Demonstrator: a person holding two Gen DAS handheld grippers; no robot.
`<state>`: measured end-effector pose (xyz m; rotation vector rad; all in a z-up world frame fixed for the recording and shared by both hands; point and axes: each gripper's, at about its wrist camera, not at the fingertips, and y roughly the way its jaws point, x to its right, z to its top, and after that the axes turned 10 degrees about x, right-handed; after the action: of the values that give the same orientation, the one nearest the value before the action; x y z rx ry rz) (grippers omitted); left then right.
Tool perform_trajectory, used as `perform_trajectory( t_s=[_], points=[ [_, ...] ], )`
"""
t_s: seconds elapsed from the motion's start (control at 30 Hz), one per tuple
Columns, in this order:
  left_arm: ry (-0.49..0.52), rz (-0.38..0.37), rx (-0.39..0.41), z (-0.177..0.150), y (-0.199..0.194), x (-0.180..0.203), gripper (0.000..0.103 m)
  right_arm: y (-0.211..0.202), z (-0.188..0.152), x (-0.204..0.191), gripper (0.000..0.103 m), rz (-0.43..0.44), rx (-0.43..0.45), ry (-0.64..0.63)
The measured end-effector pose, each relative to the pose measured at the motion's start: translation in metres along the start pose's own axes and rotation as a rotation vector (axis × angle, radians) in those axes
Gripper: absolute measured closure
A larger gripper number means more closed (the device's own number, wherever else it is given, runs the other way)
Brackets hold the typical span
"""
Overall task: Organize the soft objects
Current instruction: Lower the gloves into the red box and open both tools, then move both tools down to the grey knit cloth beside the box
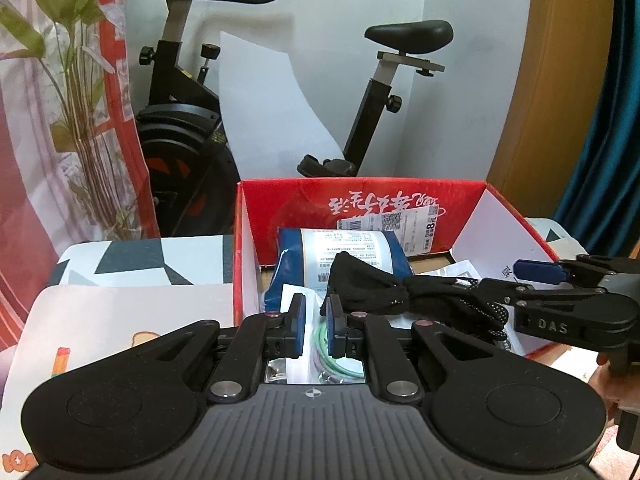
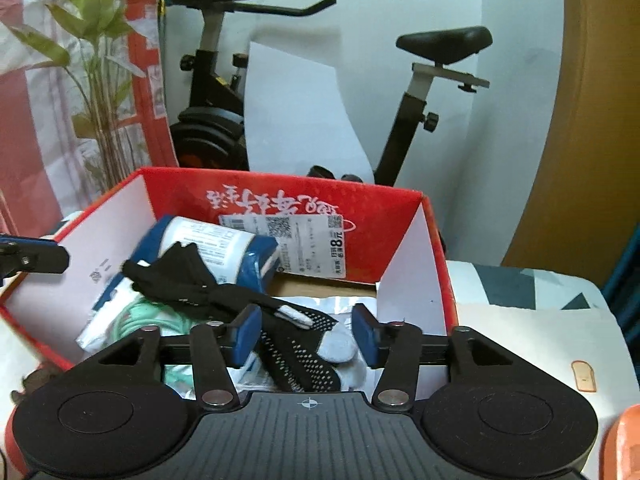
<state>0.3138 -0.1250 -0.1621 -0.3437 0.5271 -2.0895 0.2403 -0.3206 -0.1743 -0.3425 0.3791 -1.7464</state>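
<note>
A red cardboard box (image 1: 400, 200) (image 2: 400, 216) stands open on a patterned cover. Inside lie a blue-and-white wrapped roll (image 1: 352, 248) (image 2: 208, 240), a clear packet of green rings (image 1: 340, 364) (image 2: 140, 320) and a pair of black dotted gloves (image 1: 372, 288) (image 2: 296, 356). My right gripper (image 2: 307, 336) (image 1: 504, 280) hangs over the box's near right side, jaws open. The gloves lie between its blue pads (image 2: 248, 332), and neither pad presses on them. My left gripper (image 1: 316, 320) hovers over the near left part of the box with its pads close together, nothing clamped.
An exercise bike (image 1: 180, 120) and a curved white sheet (image 1: 272, 112) stand behind the box. A potted plant (image 1: 76, 60) is at the left, a wooden panel (image 1: 560, 80) and blue curtain (image 1: 616, 120) at the right. The patterned cover (image 2: 520, 320) extends beside the box.
</note>
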Motion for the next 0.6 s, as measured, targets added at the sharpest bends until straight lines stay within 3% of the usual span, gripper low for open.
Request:
perform_trajectory(
  t_s=[0.17,0.23,0.3,0.4,0.47,0.6],
  points=[
    [-0.001,0.01,0.017,0.001,-0.012,0.001,0.087,-0.024,0.0,-0.011,0.028,0.025,0.035,-0.009],
    [-0.003,0.014,0.025,0.001,-0.017,0.0,0.072,-0.033,-0.001,-0.015,0.021,0.04,0.045,-0.004],
    [-0.003,0.015,0.033,0.0,-0.023,0.001,0.047,-0.041,-0.001,-0.017,0.012,0.056,0.054,0.009],
    [-0.005,0.01,0.051,-0.004,-0.034,0.001,0.021,-0.053,-0.002,-0.018,0.002,0.063,0.072,0.022],
    [-0.003,0.022,0.067,-0.006,-0.042,0.002,0.002,-0.061,-0.003,-0.019,0.001,0.055,0.088,0.025],
    [-0.01,0.042,0.096,-0.011,-0.058,0.003,0.0,-0.075,-0.011,-0.018,0.001,0.035,0.107,0.024]
  ],
)
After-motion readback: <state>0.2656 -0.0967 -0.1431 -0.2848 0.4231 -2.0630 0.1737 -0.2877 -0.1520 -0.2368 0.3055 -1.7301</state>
